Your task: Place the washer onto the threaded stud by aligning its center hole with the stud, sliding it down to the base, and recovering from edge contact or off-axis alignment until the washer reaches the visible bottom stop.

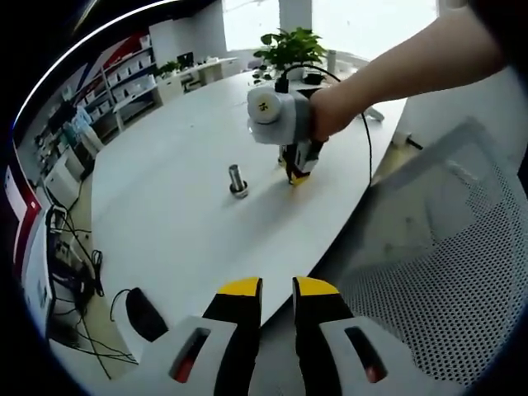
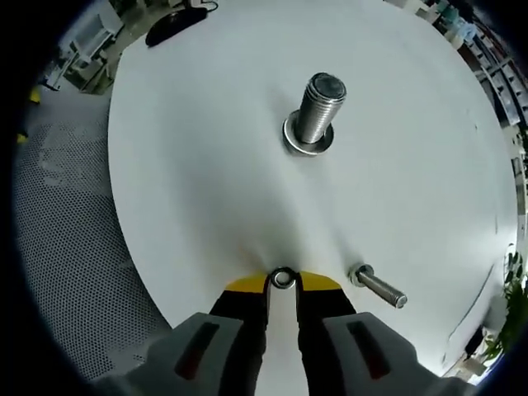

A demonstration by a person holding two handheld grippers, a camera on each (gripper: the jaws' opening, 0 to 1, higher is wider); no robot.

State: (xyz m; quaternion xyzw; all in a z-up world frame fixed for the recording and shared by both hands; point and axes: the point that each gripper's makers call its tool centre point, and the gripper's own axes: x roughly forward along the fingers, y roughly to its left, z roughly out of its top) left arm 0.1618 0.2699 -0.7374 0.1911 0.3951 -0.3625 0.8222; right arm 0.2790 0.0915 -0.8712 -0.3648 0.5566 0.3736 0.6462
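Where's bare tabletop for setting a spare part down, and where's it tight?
Free: the wide white stretch of table between the upright stud and the mesh chair, and the far side toward the plant. Crowded: right at the right tool, shut on a washer, with a loose bolt lying beside it near the table's edge.

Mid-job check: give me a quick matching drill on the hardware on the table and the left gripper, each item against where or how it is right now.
Items:
1. threaded stud
2. small ring
3. loose bolt
4. left gripper

States:
A. lying on its side on the white table
B. held back near the table's edge, nothing between its tips
C. standing upright, a washer already around its base
D. between the right gripper's yellow tips

Pairs: 1-C, 2-D, 3-A, 4-B
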